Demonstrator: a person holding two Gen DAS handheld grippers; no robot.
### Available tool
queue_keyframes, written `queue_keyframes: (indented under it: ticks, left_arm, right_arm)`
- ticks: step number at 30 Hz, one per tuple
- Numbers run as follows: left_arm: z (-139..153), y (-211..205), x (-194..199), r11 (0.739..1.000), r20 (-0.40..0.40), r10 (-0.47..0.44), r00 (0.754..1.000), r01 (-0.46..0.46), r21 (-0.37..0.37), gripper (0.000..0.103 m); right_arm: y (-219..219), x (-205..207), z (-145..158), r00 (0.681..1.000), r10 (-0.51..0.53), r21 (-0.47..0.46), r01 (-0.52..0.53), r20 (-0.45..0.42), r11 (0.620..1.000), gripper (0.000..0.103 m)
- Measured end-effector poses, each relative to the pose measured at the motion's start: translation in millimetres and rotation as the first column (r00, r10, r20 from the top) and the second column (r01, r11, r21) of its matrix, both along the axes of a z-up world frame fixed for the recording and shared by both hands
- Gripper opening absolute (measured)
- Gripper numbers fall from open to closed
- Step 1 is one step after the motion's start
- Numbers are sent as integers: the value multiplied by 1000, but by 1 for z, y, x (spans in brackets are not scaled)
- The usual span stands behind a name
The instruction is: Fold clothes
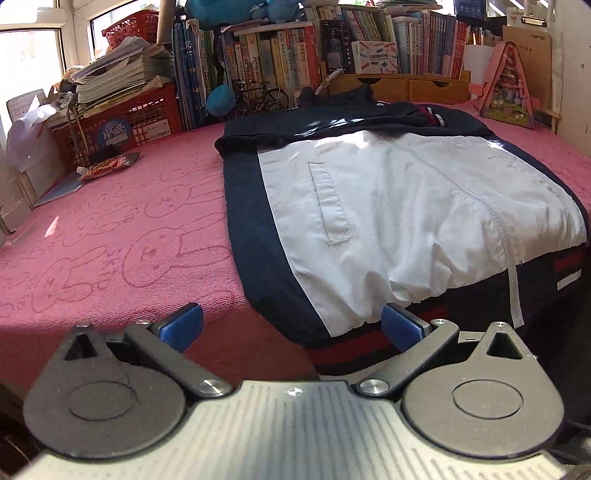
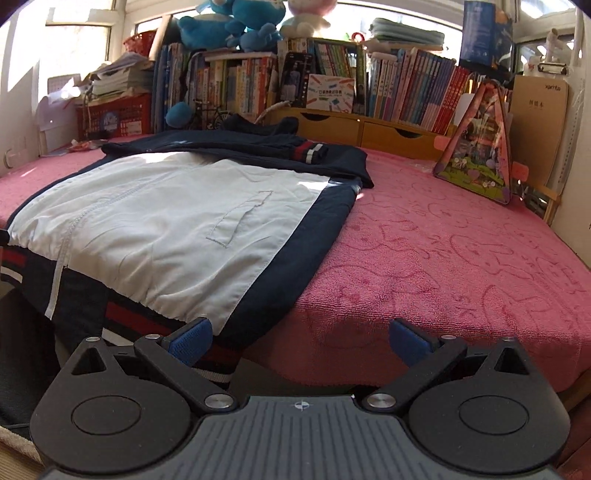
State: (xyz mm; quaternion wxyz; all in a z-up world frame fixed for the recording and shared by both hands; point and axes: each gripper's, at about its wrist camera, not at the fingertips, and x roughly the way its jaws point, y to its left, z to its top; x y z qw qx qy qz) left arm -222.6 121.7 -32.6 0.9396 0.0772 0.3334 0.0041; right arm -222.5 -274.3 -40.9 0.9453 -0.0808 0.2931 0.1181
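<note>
- Navy and white fabric makes up the jacket (image 1: 388, 206), which lies spread on a pink towel-like cover (image 1: 122, 229) printed with outlined cartoon figures; its striped red-and-navy hem (image 1: 354, 347) hangs over the near edge.
- Both sleeves are folded in across the far part of the jacket, with one striped cuff (image 2: 310, 152) lying on top toward the right in the right wrist view.
- White front panels carry a stitched welt pocket (image 1: 330, 205) on each side and a closed central seam running near to far.
- At the near left corner of the jacket, the left gripper (image 1: 291, 326) is spread wide and grasps nothing; one blue pad (image 1: 400, 326) sits just above the hem, the other over bare pink cover.
- At the near right corner, the right gripper (image 2: 301, 338) is likewise released and empty (its left blue pad (image 2: 192, 339) overlaps the jacket's navy side band, though I cannot tell if it touches).
- Along the far edge stands a row of books (image 2: 406, 88) above a wooden drawer unit (image 2: 369, 129), with blue plush toys (image 2: 236, 26) on top.
- Far left sits a red plastic crate (image 1: 136, 122) stacked with papers; far right leans a pink triangular picture bag (image 2: 480, 147).
</note>
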Motion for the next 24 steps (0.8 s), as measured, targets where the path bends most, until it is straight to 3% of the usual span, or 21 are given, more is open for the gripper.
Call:
queue_keyframes:
  ticks: [4,11,15,18,21,24]
  left_arm:
    - [-8,-4,-9,998,-4,-19,1000,20,54,103]
    - [-24,-3,2,1000,-23,9,1000,-9,0,103]
    - [-27,2,8,995,-35,20,999,-24,-102,103]
    - [-28,7,11,980,-40,16,999,-24,-196,103]
    - [-25,7,10,954,-20,-35,999,27,-300,103]
    - [-21,-1,8,954,6,-58,998,57,-295,103]
  right_arm:
    - [0,-9,-7,999,8,36,-7,-34,999,103]
    - [3,-4,-18,997,3,96,4,-72,995,103]
    - [-1,3,-21,991,59,244,-28,-120,969,102]
    - [-4,4,-18,988,104,385,-52,-116,921,98]
    - [-3,10,-15,987,106,428,-45,-120,903,88]
    - [-2,12,-12,988,99,427,-38,-122,903,78]
